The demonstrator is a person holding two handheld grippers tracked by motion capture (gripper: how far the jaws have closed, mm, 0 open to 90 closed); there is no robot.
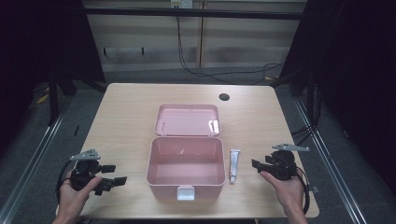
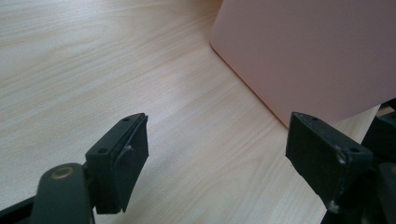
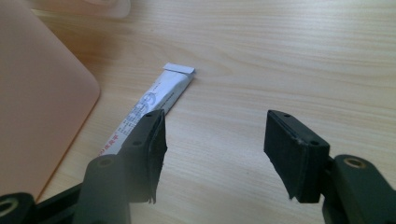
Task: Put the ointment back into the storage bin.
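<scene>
A pink box (image 1: pixel 186 170) stands open and empty at the table's front middle, its lid (image 1: pixel 188 120) laid back flat behind it. A small white tube (image 1: pixel 234 165) lies on the table just right of the box. My left gripper (image 1: pixel 115 174) rests left of the box, open, jaws pointing at the box wall (image 2: pixel 308 51). Right of the tube my right gripper (image 1: pixel 259 163) is held open with nothing in it. In the right gripper view the tube (image 3: pixel 149 102) lies beside and partly behind the left jaw, next to the box wall (image 3: pixel 37 107).
The light wooden table (image 1: pixel 126 116) has a round cable hole (image 1: pixel 224 97) at the back right. A white latch (image 1: pixel 185 192) sits on the box's front. Metal frame rails run along both sides of the table, and cables hang on the floor behind.
</scene>
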